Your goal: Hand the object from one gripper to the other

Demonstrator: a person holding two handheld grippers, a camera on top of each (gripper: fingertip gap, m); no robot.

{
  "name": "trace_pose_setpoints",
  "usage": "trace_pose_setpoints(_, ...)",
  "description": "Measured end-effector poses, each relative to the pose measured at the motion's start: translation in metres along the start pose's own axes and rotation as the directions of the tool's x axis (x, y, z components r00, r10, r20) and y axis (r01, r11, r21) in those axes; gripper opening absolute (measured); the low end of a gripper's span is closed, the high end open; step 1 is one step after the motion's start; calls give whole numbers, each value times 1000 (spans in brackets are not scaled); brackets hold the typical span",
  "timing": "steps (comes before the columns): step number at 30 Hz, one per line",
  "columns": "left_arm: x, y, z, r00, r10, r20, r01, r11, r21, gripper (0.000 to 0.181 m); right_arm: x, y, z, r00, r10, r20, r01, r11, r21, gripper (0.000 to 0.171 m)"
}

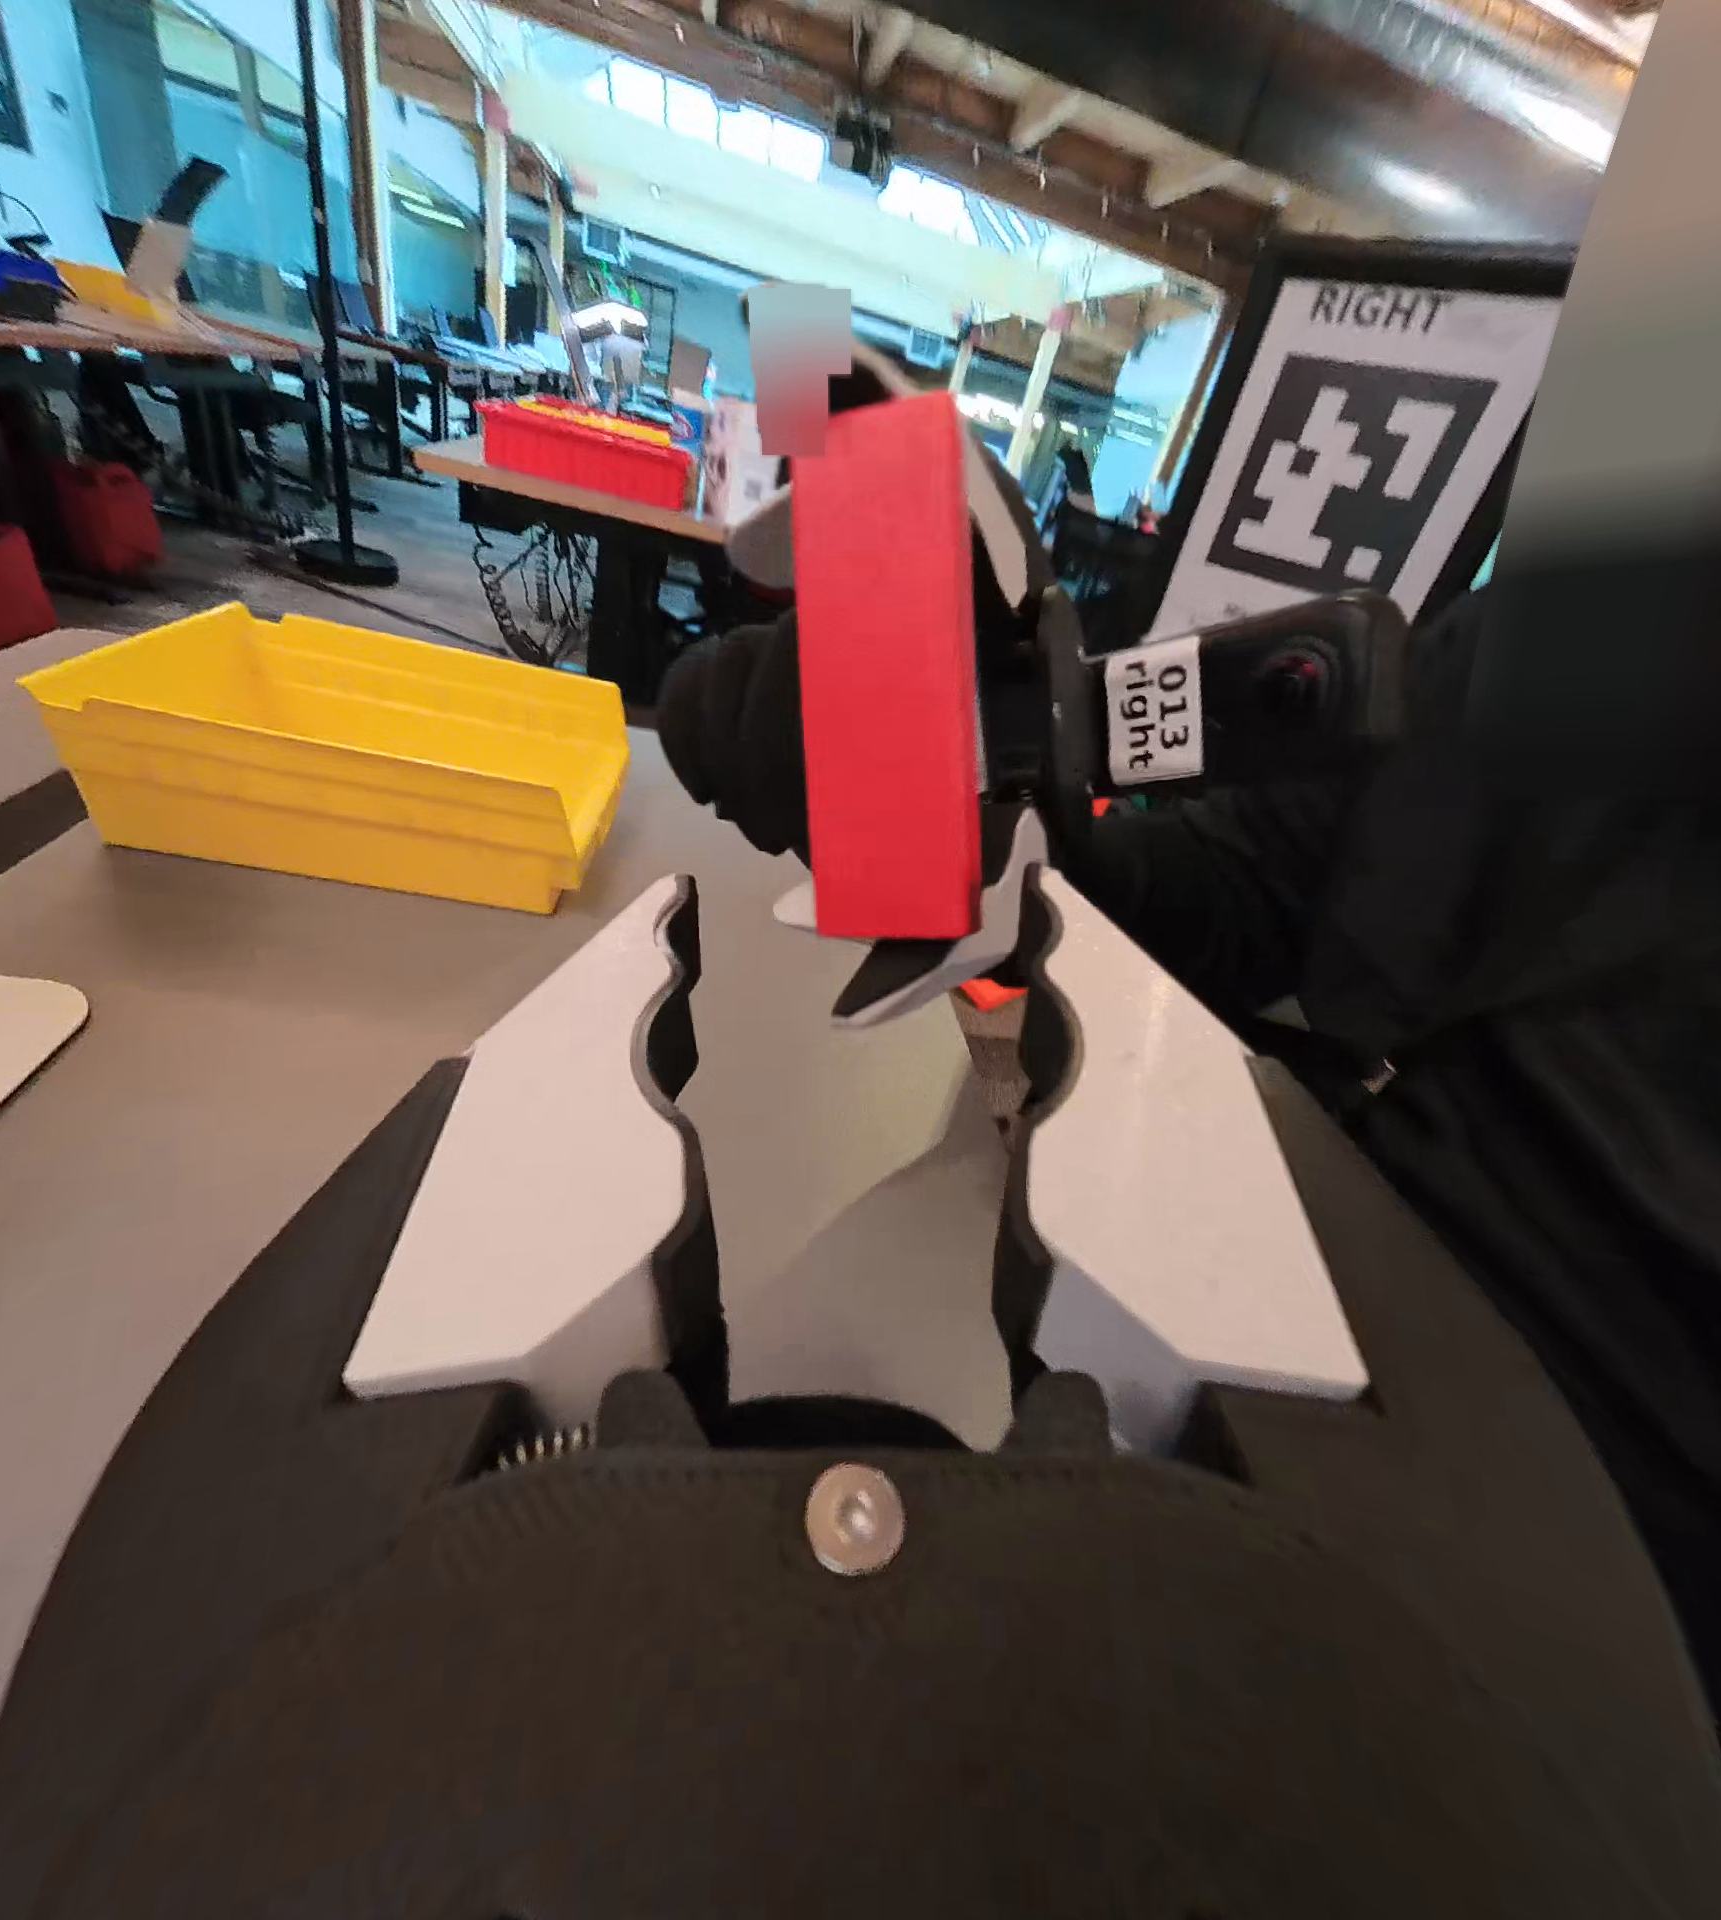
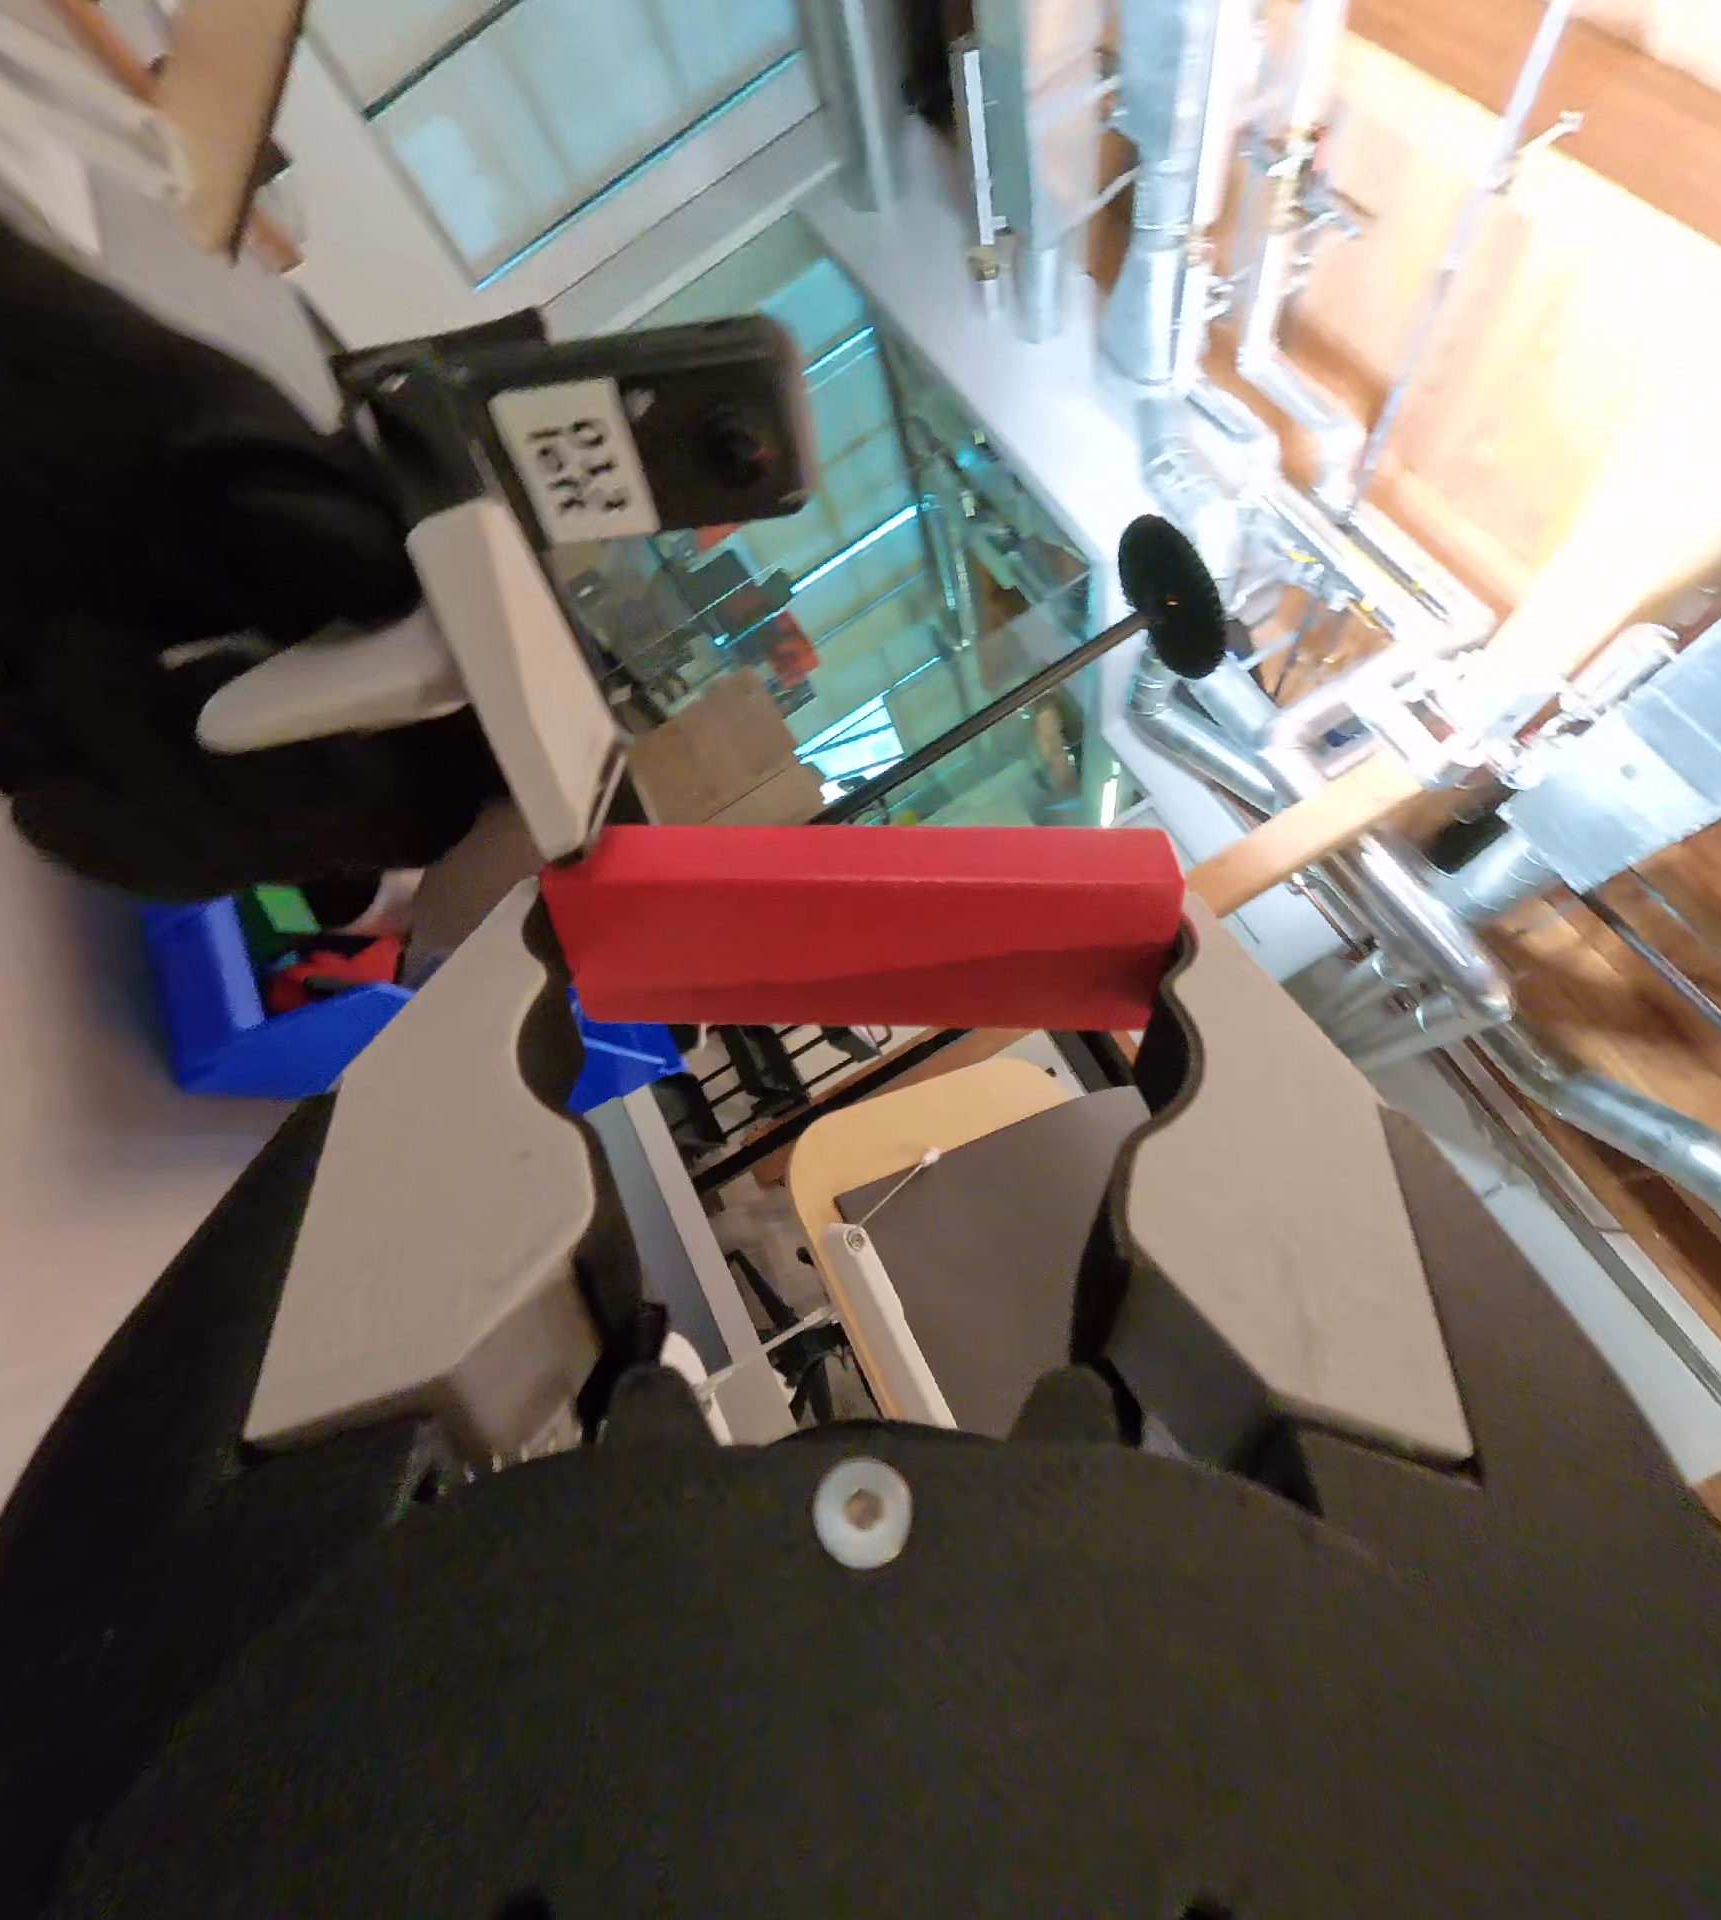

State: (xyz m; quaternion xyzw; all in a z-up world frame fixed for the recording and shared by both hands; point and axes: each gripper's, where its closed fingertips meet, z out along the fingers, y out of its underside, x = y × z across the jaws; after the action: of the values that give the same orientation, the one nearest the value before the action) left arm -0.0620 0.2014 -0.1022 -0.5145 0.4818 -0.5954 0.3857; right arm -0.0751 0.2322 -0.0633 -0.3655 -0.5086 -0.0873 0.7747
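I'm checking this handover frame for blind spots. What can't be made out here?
- Left wrist view: the right gripper fingers are mostly hidden behind the red block.
- Right wrist view: the left gripper far finger is out of sight behind the near one.
- Right wrist view: the blue bin contents are blurred and part-hidden.

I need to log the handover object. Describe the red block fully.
The red block is a long, plain rectangular bar, matte, with sharp edges; its material cannot be told. It is held in the air by the right gripper, whose fingertips press on its two ends. In the left wrist view it stands nearly upright, above the grey table. The left gripper is open just below its lower end, one finger about touching a corner.
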Motion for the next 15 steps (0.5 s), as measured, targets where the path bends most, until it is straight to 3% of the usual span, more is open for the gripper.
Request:
trace_pose_setpoints(9,3,-6,11,996,-34,-88,47,988,150,39,9,5,-3,993,44,-107,-42,999,16,108)
trace_pose_setpoints(15,2,-5,10,996,-22,-85,35,987,158,31,9,7,-4,992,33,-118,-32,999,16,108)
